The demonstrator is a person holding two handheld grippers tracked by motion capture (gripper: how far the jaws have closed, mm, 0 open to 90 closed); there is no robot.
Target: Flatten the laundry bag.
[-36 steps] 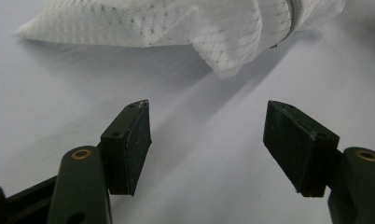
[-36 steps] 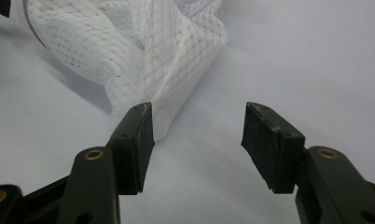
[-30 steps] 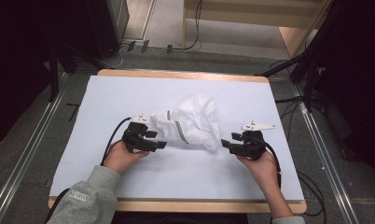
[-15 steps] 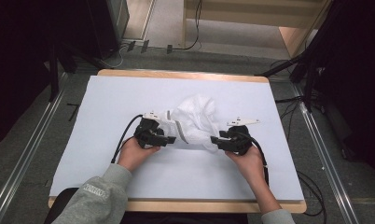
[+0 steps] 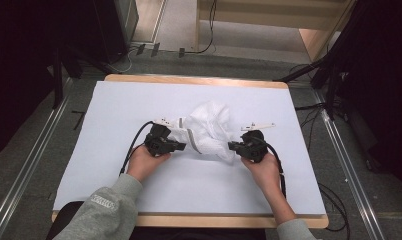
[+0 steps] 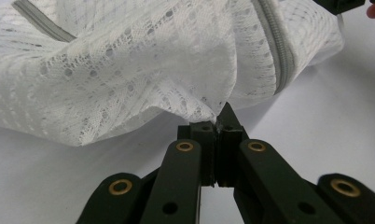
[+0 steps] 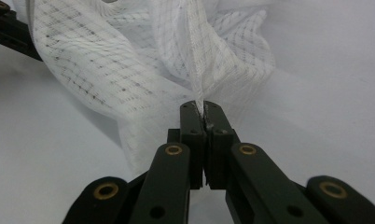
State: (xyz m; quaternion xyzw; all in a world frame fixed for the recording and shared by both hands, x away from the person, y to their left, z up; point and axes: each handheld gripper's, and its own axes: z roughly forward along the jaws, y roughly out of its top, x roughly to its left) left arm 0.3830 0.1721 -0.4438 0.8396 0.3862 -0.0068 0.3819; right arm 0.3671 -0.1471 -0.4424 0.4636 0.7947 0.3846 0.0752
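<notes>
Looking along your left gripper (image 6: 217, 128), you see its jaws pinched on a fold of the white mesh bag (image 6: 143, 60), a grey zipper (image 6: 279, 42) at upper right. Your right gripper (image 7: 203, 114) likewise clamps mesh. From above, the crumpled bag (image 5: 209, 127) lies mid-frame on the table (image 5: 289, 195); its contents are indiscernible.

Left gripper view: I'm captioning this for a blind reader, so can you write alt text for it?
The left gripper, its black jaws shut, pinches a fold of a white mesh laundry bag crumpled on a white table. A grey zipper runs down the bag's right side.
</notes>
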